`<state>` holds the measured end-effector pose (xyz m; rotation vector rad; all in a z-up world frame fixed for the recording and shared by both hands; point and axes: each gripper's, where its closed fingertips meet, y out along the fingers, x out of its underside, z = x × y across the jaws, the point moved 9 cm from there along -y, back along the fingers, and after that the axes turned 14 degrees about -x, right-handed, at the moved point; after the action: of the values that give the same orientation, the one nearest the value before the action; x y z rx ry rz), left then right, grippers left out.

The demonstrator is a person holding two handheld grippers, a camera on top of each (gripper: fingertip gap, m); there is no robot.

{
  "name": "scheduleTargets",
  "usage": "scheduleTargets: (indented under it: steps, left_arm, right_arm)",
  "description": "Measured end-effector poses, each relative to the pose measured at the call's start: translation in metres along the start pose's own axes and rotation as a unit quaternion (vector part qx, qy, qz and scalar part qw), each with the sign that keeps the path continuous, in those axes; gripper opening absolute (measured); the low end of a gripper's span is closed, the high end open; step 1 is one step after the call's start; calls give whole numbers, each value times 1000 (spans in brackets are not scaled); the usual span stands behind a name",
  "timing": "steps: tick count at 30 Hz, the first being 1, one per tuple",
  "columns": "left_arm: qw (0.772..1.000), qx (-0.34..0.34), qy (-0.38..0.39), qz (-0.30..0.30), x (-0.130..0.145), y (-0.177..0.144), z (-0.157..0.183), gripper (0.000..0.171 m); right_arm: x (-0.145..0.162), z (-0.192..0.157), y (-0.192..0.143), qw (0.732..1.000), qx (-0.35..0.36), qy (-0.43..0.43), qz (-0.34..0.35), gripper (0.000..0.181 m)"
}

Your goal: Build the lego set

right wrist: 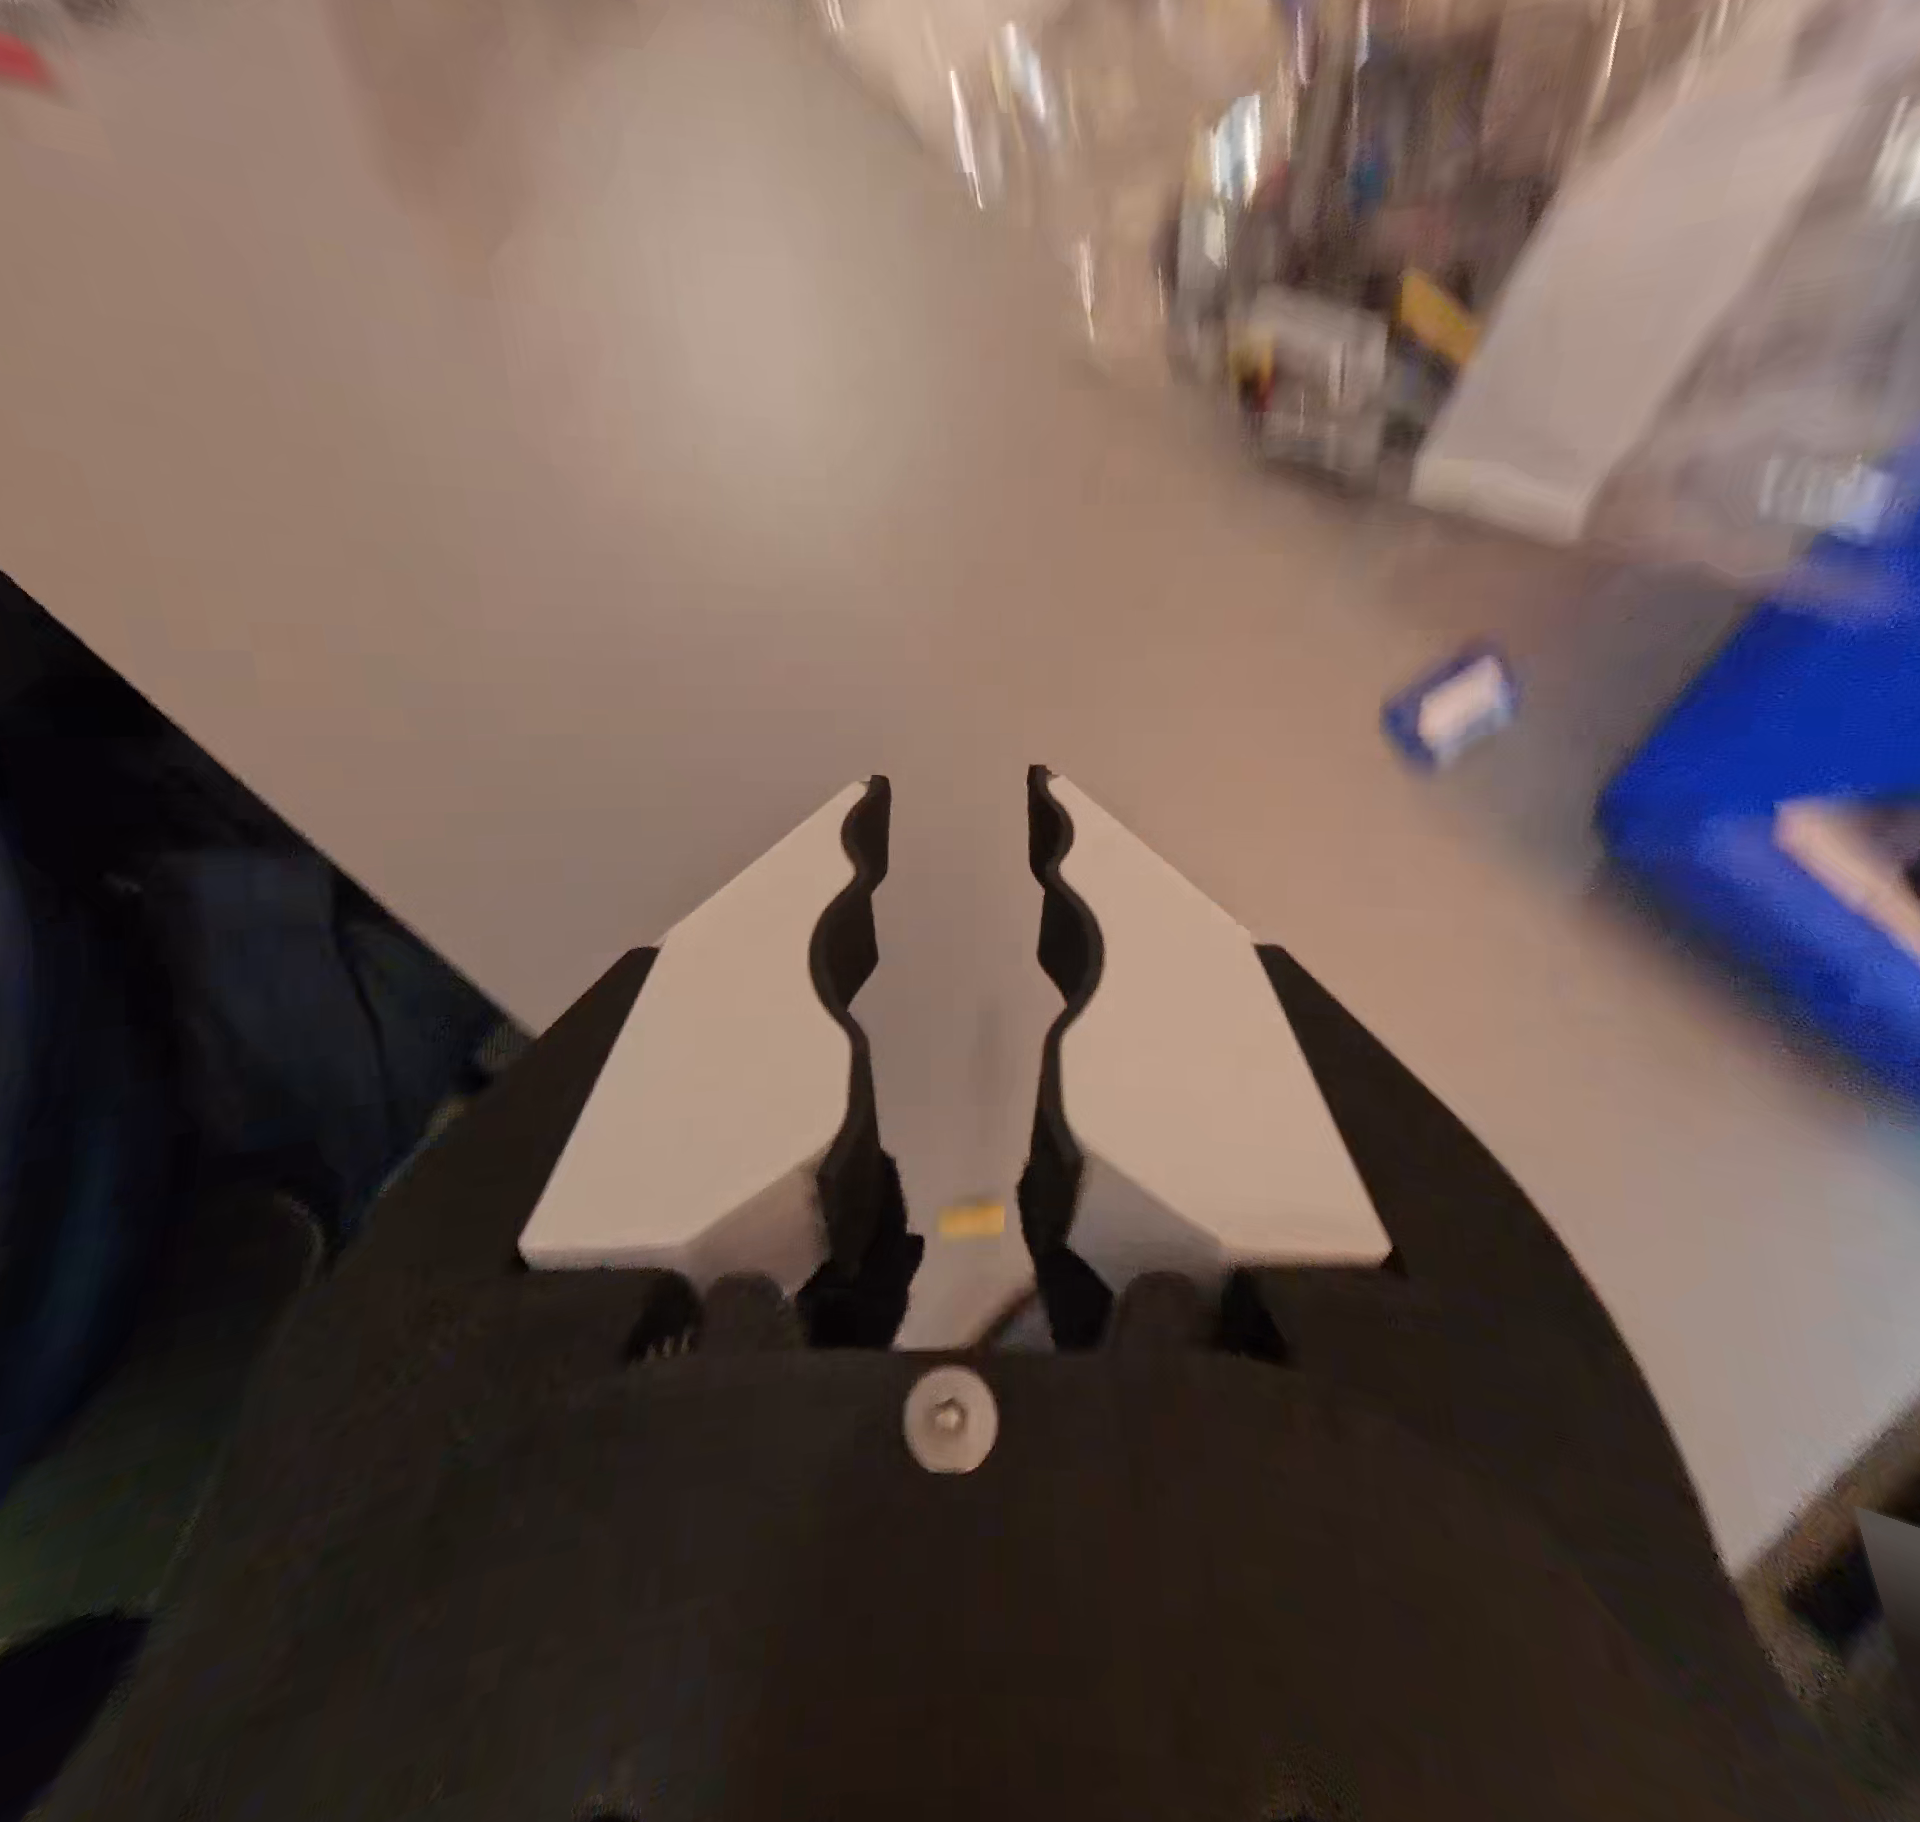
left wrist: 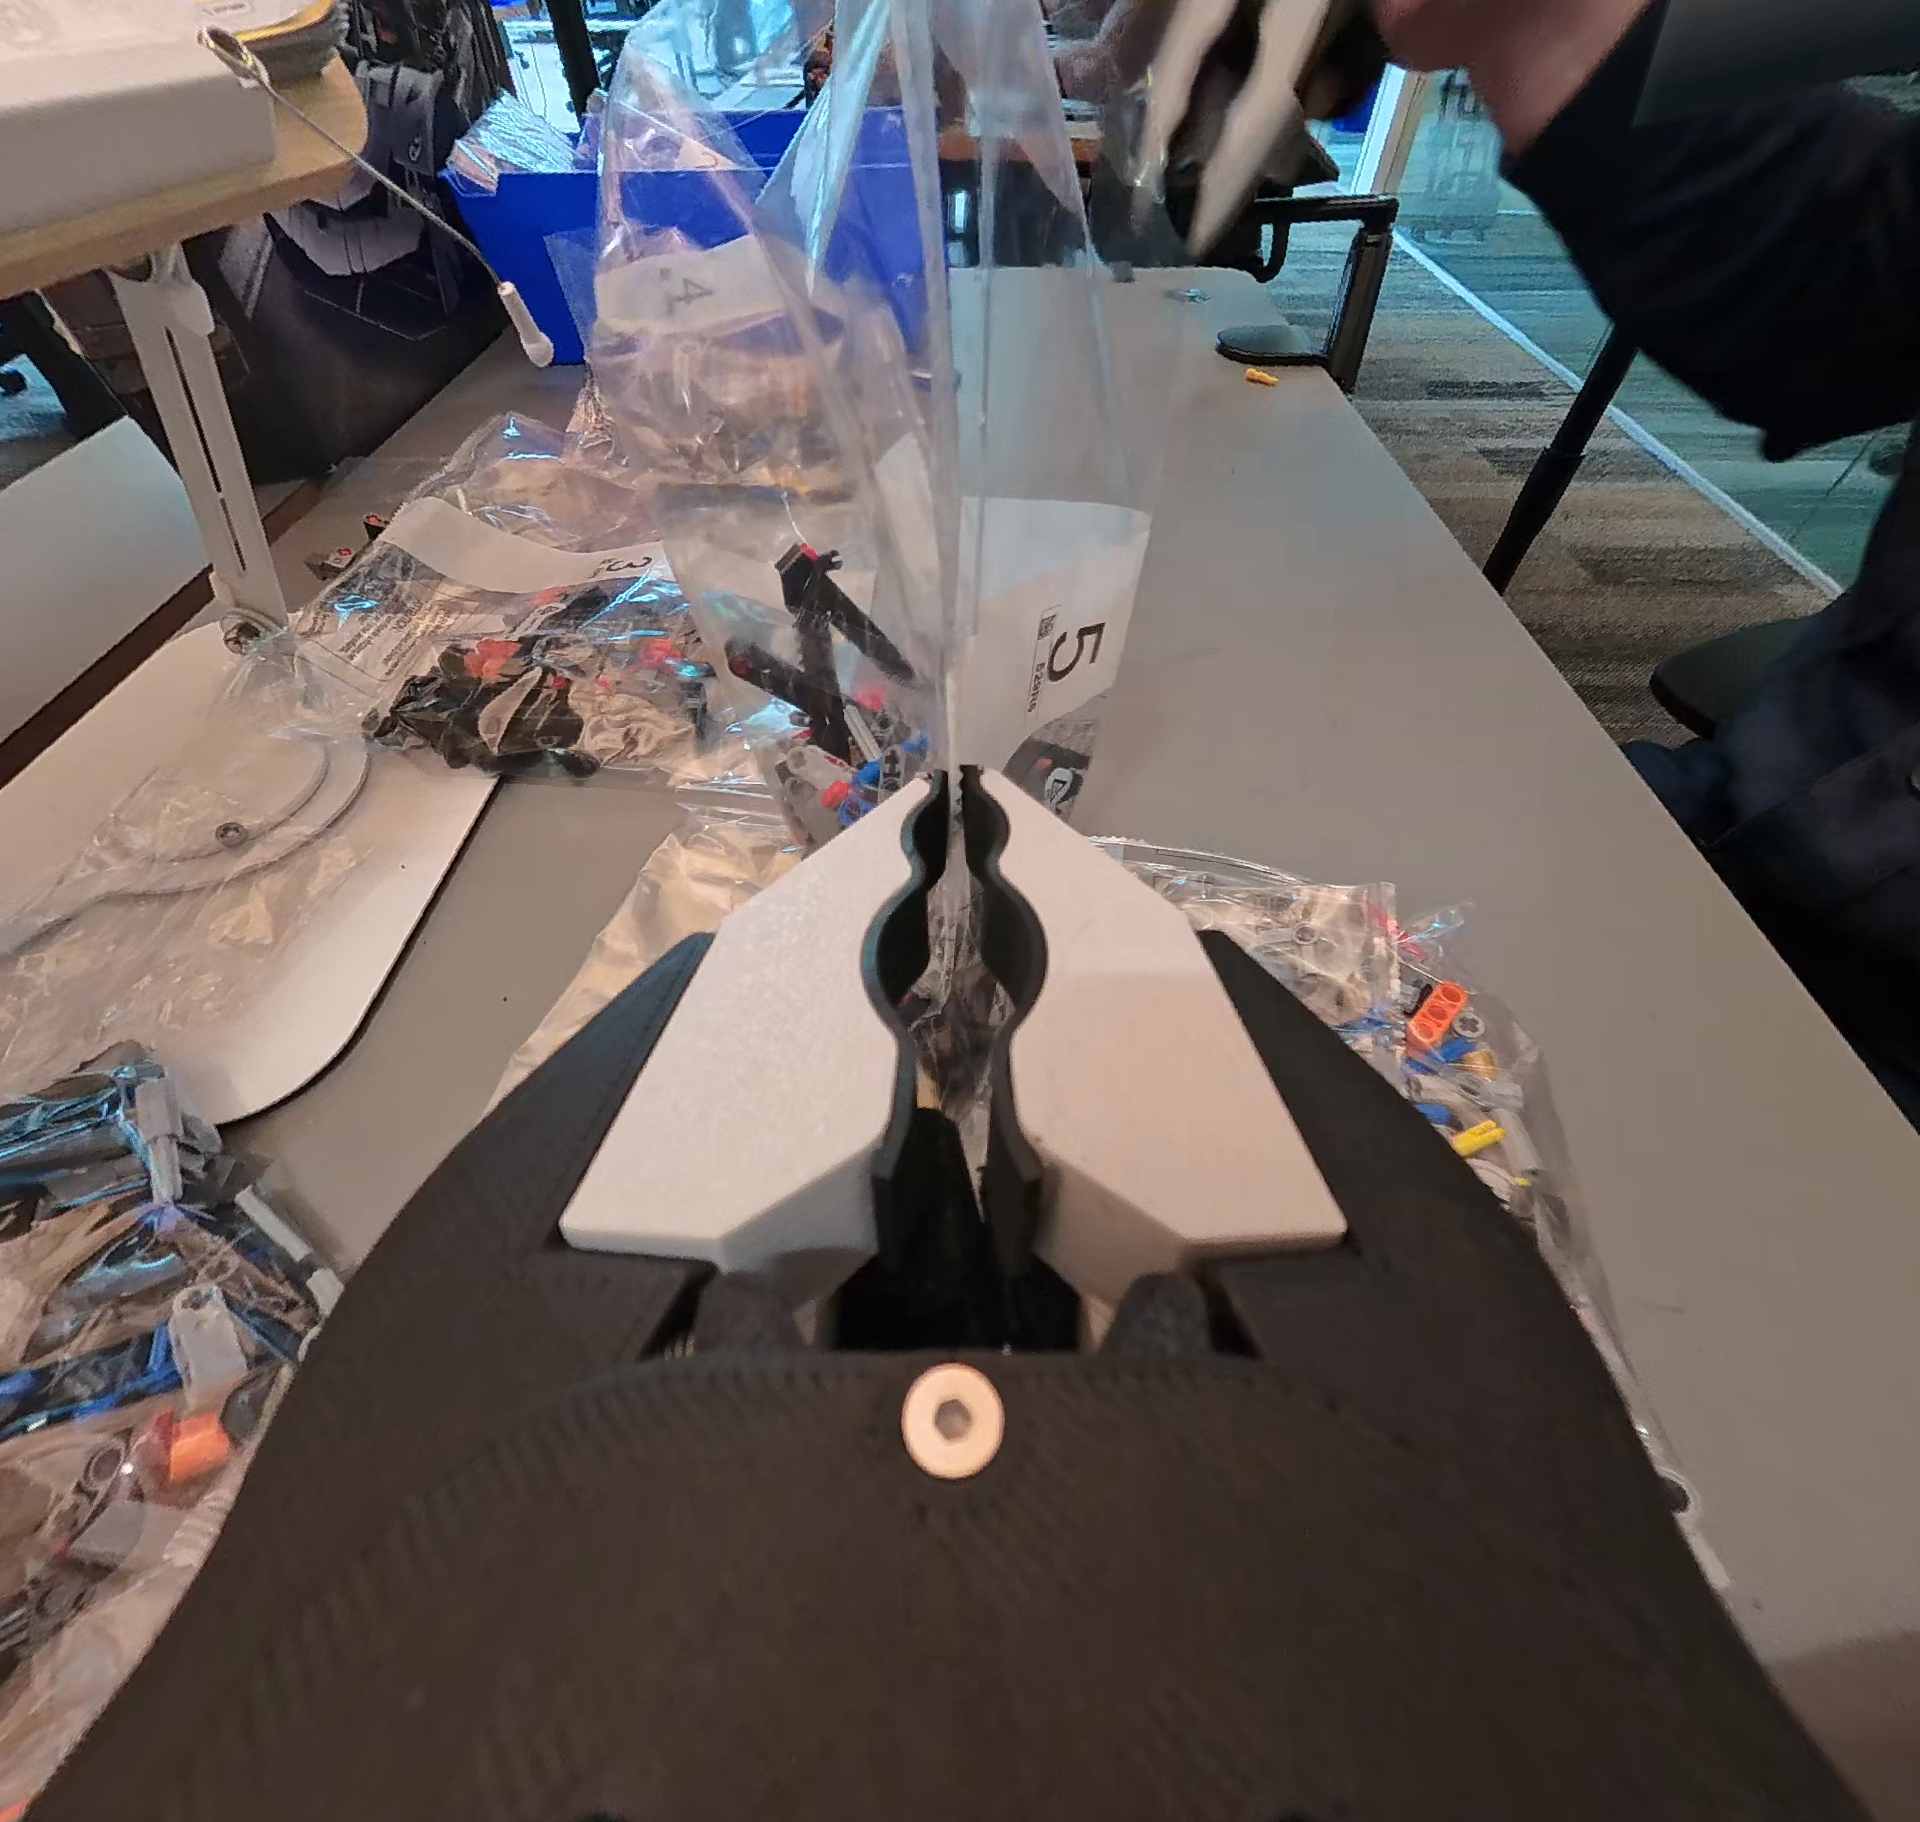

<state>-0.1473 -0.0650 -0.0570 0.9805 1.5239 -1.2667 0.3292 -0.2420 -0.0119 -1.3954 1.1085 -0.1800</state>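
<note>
- Table [left wrist: 1299, 629]: grey, long; sealed bags of parts lie along its left side and around the left gripper. No loose build is visible, so I judge the task is at the bag-opening stage.
- Clear bag [left wrist: 831, 338]: stands upright, long axis vertical, rising from the left gripper towards the far end of the table. Dark beams and small coloured pieces sit at its bottom, a white label on its side.
- Left gripper [left wrist: 954, 785]: closed to a sliver, pinching the bag's plastic film between the tips; it is the nearer one and anchors the bag.
- Right gripper [right wrist: 956, 780]: narrowly parted, nothing between the tips, bare table below. The left wrist view shows it up above the bag's top, to the right, motion-blurred; contact with the film cannot be told.
- Coming move, my judgement: right gripper must take the top edge while the left holds low.
</note>
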Motion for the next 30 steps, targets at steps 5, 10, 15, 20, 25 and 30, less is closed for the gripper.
scheduleTargets:
  steps: [5, 10, 15, 20, 25, 30]
  left_arm:
    - [1000, 0, -6, -5, 3, 2, -1, 1]
    - [1000, -1, -4, -11, 4, 3, 0, 2]
    - [1000, -1, -1, -14, 4, 3, 0, 2]
    - [1000, -1, 2, -16, 4, 3, 1, 2]
    - [1000, -1, 2, -16, 3, 3, 1, 2]
    - [1000, 0, 5, -16, 2, 4, 2, 2]
  right_arm:
    - [95, 9, -1, 991, 16, 109, -74, 23]
    - [122, 9, 2, 983, 30, 157, -88, 20]
    - [129, 7, 5, 979, 26, 180, -92, 15]
    - [131, 11, 12, 974, 35, 201, -97, 13]
    - [133, 12, 12, 974, 47, 201, -93, 4]
    - [132, 14, 12, 975, 41, 198, -87, 4]
